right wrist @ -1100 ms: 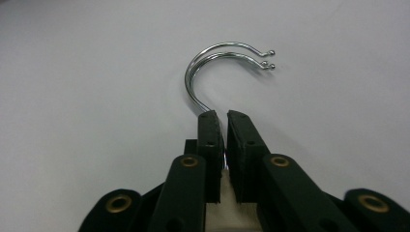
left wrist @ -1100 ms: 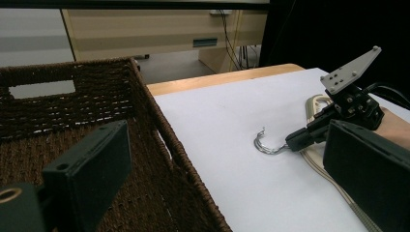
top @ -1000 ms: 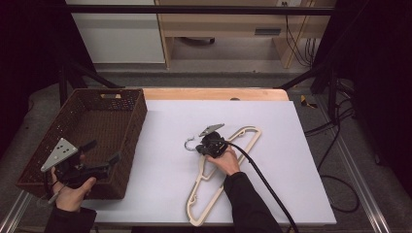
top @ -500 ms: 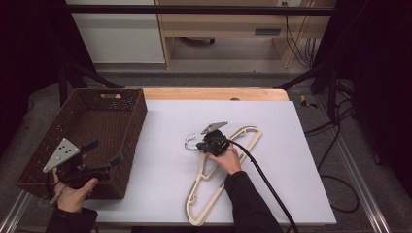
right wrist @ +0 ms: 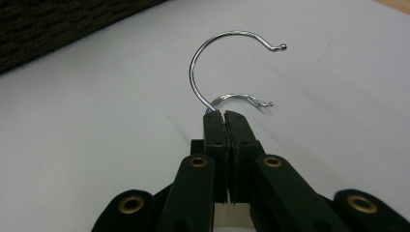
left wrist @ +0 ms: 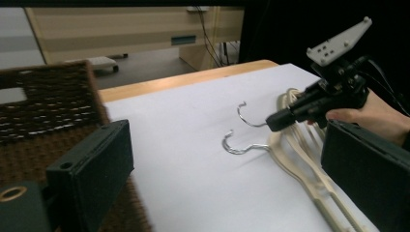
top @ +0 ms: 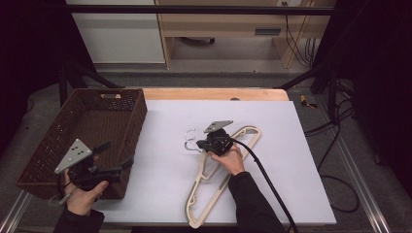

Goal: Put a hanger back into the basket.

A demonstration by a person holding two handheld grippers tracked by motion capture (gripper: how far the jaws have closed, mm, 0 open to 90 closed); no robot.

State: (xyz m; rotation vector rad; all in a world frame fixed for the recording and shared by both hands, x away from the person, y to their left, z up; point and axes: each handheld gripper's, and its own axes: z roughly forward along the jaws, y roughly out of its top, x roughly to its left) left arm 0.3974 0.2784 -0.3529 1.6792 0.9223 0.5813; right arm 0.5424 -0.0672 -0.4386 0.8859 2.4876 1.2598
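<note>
- Your left claw [top: 115, 158] is hanging wide, with nothing between its jaws, over the basket's [top: 73, 126] near right corner.
- Your right claw [right wrist: 225, 116] is pinching the wire hook [right wrist: 203, 72] of the top hanger [top: 221, 165], jaws nearly together.
- Two cream hangers are lying stacked mid-table [top: 291, 160], hooks pointing toward the basket; the second hook [left wrist: 237, 145] is resting on the white sheet.

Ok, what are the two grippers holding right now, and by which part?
The right gripper is shut on the upper cream plastic hanger, gripping its metal hook at the base. The left gripper holds nothing; its jaws are open.
</note>
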